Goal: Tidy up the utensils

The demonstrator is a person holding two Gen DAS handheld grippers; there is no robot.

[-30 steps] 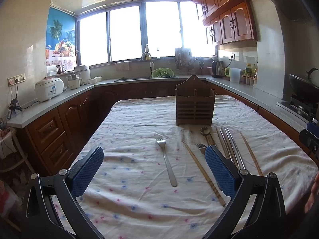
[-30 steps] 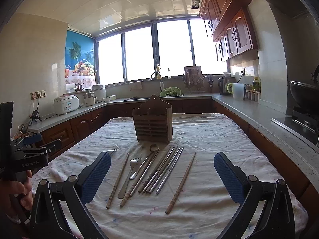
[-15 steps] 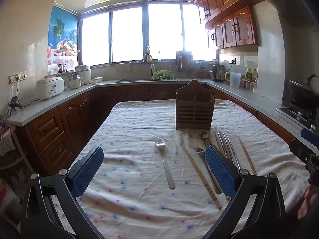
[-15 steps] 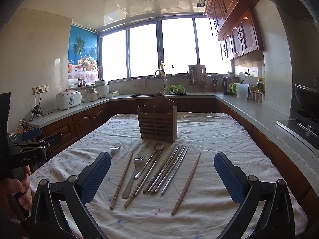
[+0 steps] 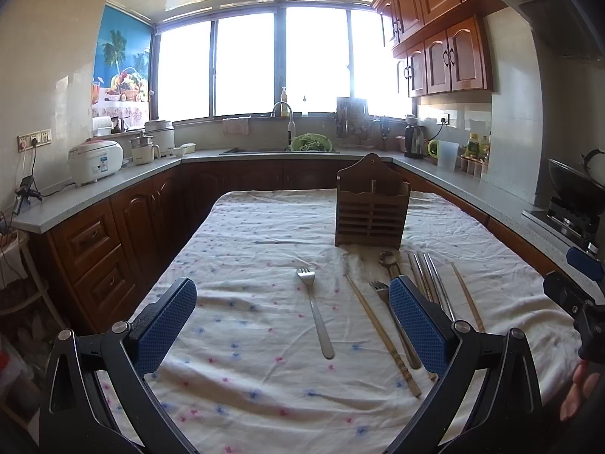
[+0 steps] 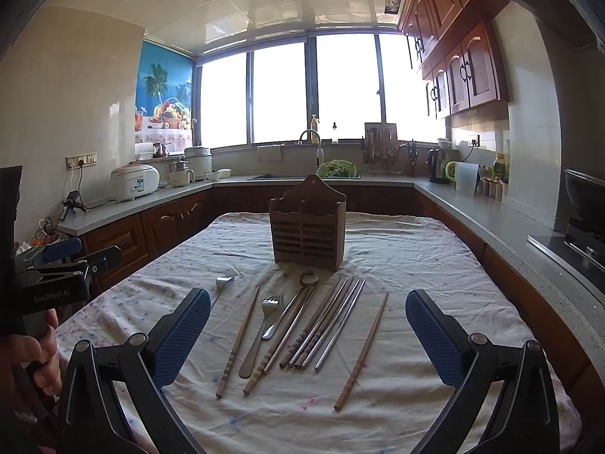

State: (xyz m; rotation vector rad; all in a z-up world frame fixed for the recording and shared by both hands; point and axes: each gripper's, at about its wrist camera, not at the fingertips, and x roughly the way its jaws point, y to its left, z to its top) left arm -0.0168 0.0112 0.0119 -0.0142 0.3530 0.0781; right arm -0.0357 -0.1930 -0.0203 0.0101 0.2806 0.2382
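Observation:
A wooden utensil holder (image 5: 372, 204) (image 6: 307, 224) stands upright on the cloth-covered table (image 5: 245, 227). In front of it lie a lone fork (image 5: 315, 312) (image 6: 223, 283), a second fork (image 6: 261, 333), a spoon (image 6: 298, 299), wooden chopsticks (image 6: 361, 352) (image 5: 382, 335) and metal chopsticks (image 6: 336, 325) (image 5: 435, 283). My left gripper (image 5: 295, 325) is open and empty, held above the near end of the table over the lone fork. My right gripper (image 6: 308, 336) is open and empty, held above the row of utensils.
Kitchen counters (image 5: 113, 185) run around the table, with a rice cooker (image 5: 96, 160) on the left, a sink (image 5: 280, 149) at the back and a stove with a wok (image 5: 574, 189) on the right. The left gripper's body shows in the right wrist view (image 6: 49, 276).
Both grippers have tilted a little, so the table and utensils sit lower in each view. The utensils have not moved. Both grippers stay open.

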